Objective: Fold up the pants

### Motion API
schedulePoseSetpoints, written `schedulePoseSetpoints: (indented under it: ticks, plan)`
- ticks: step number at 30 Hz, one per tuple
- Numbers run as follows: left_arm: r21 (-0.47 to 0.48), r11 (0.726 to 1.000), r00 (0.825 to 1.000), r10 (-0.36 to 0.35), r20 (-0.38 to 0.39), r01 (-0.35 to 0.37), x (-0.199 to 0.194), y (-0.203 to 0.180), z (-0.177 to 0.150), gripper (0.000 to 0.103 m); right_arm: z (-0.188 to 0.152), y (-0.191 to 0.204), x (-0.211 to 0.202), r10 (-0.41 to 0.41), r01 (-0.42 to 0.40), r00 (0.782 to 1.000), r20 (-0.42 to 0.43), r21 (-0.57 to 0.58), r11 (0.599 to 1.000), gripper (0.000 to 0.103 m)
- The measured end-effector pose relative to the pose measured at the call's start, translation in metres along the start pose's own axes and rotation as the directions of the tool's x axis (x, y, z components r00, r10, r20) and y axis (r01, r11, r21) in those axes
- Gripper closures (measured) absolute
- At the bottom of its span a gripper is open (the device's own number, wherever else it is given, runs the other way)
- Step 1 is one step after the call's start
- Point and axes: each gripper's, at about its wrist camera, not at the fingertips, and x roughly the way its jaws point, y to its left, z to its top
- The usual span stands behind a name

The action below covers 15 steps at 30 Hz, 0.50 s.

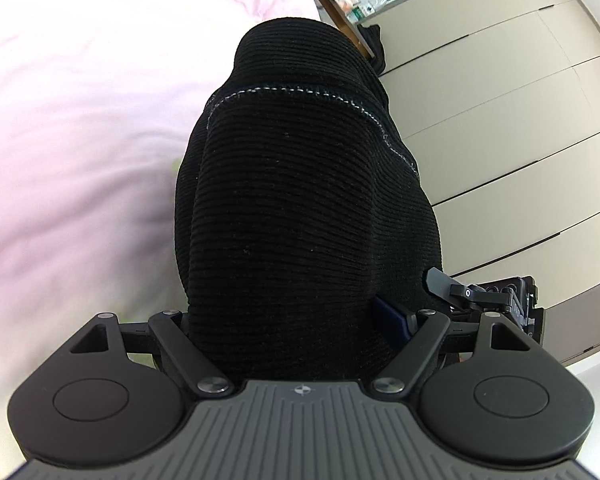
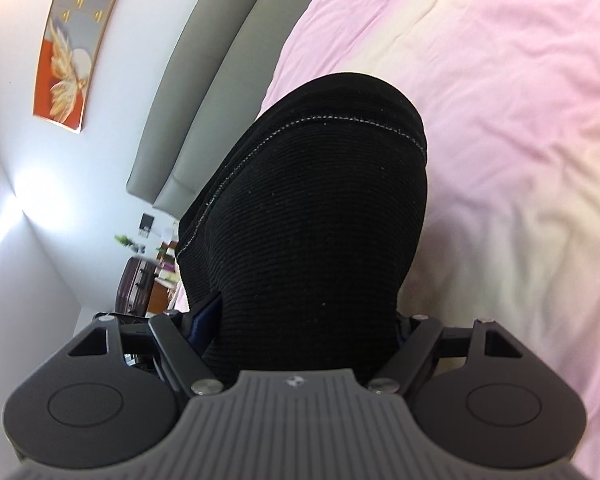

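Observation:
Black ribbed pants [image 1: 300,184] with a pale stitched seam fill the middle of the left wrist view, bunched thick between the jaws of my left gripper [image 1: 296,304]. The cloth drapes over the fingers and hides the tips; one blue pad [image 1: 388,318] shows at the right of the bunch. In the right wrist view the same pants [image 2: 316,216] are bunched in my right gripper [image 2: 300,320], with a blue pad [image 2: 204,318] peeking out on the left. Both bunches hang above the pink bed sheet [image 1: 80,140]. Part of the right gripper [image 1: 496,296] shows close beside the left one.
The pink sheet [image 2: 520,160] spreads under and beyond the pants. Beige wardrobe doors [image 1: 500,120] stand to the right of the bed, with a cluttered shelf [image 1: 352,4] behind. A grey padded headboard [image 2: 204,80], a wall picture [image 2: 76,52] and a dark suitcase [image 2: 134,284] lie on the left.

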Motion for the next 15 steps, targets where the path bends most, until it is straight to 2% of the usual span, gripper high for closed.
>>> schedulePoseSetpoints:
  ticks: [3,8,11,15]
  plan:
    - [-0.005,1.000,1.000,0.007,-0.009,-0.007,0.026,0.005,0.021,0.011,0.024,-0.020,-0.006,-0.017,0.017,1.000,0.019,0.013,1.000,0.029]
    - [-0.004,0.999,0.999,0.035,-0.016,-0.035,0.059,0.023,0.040,0.011,0.046,-0.053,0.002,-0.014,0.013,1.000,0.028,0.035,0.999,0.029]
    - [-0.037,0.995,0.995,0.087,-0.046,-0.089,0.082,0.045,0.038,0.012,0.041,-0.077,0.025,-0.036,0.036,0.999,0.005,0.090,0.995,0.027]
    - [-0.061,0.995,0.996,0.081,-0.032,-0.083,0.081,0.063,0.031,0.011,0.025,-0.102,0.024,-0.024,0.017,0.999,0.048,0.140,0.990,0.020]
